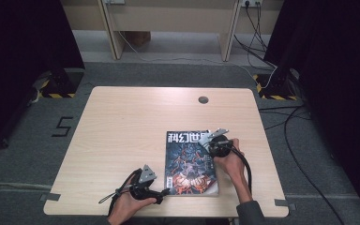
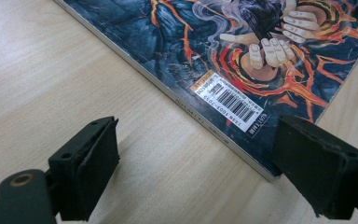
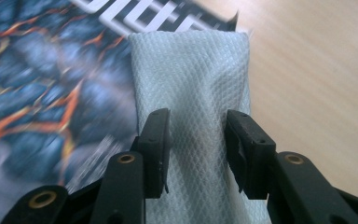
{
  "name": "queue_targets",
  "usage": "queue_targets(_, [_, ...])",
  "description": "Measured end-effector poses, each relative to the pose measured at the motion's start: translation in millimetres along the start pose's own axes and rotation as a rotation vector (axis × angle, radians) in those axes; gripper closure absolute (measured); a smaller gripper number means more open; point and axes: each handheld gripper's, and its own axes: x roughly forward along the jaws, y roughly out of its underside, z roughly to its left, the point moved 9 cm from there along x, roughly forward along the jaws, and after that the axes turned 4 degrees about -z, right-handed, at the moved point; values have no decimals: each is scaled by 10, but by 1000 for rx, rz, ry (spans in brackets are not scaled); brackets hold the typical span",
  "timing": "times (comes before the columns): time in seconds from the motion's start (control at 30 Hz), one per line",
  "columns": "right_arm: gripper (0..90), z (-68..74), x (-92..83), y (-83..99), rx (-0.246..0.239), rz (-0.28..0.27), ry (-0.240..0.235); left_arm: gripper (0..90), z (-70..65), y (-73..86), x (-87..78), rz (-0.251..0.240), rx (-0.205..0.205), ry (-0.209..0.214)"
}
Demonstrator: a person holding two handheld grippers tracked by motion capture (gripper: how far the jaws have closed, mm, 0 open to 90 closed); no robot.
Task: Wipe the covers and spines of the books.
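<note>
A magazine [image 1: 190, 161] with a dark cover of blue and orange art lay flat on the light wooden table [image 1: 122, 126], near the person's edge and a little to the right of the middle. In the high view the right gripper [image 1: 209, 144] was over the upper right part of the cover, held by the right hand [image 1: 230, 161]. In the right gripper view its two black jaws were closed on a folded white cloth [image 3: 193, 93] with a fine diamond weave; the pads pressed on both sides of the cloth, which reached forward over the top corner of the magazine [image 3: 51, 84], beside the white title letters. The cover was blurred in that view.

The left gripper [image 1: 161, 192] rested low at the near left corner of the magazine, in the left hand [image 1: 126, 206]. In the left gripper view its jaws stood wide apart with nothing between them, only bare table. The magazine [image 2: 242, 56] lay just in front of them, its grey spine running across, and a white barcode label [image 2: 230, 100] sat near the corner. The right-hand pad [image 2: 317, 163] in that view was just beside this corner; I could not tell if it touched
</note>
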Motion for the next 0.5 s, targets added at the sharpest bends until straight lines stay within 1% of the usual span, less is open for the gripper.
queue_targets(0.1, [617, -51, 77, -91, -30, 15, 23, 135, 4, 2, 1, 5, -5, 6])
queue_targets(0.2, [625, -105, 146, -154, -6, 20, 36, 136, 3, 4, 0, 3, -7, 5])
queue_targets(0.23, [632, -110, 168, -180, -7, 24, 44, 135, 3, 3, 1, 3, -8, 7])
queue_targets(0.27, [639, -105, 176, -195, -18, 27, 48, 136, 3, 4, 2, 3, -9, 7])
queue_targets(0.33, [649, -68, 178, -216, -62, 29, 71, 135, 2, 4, 0, 2, -7, 4])
queue_targets(0.37, [650, -40, 170, -215, -78, 28, 73, 135, 2, 3, 0, 1, -7, 3])
queue_targets(0.4, [650, 33, 152, -219, -110, 20, 64, 135, 3, 4, 0, 2, -7, 4])
queue_targets(0.43, [653, 140, 133, -223, -128, 5, 38, 135, 3, 4, 1, 2, -9, 5])
queue_targets(0.5, [654, 279, 102, -228, -155, -7, 5, 134, 3, 4, 0, 2, -9, 4])
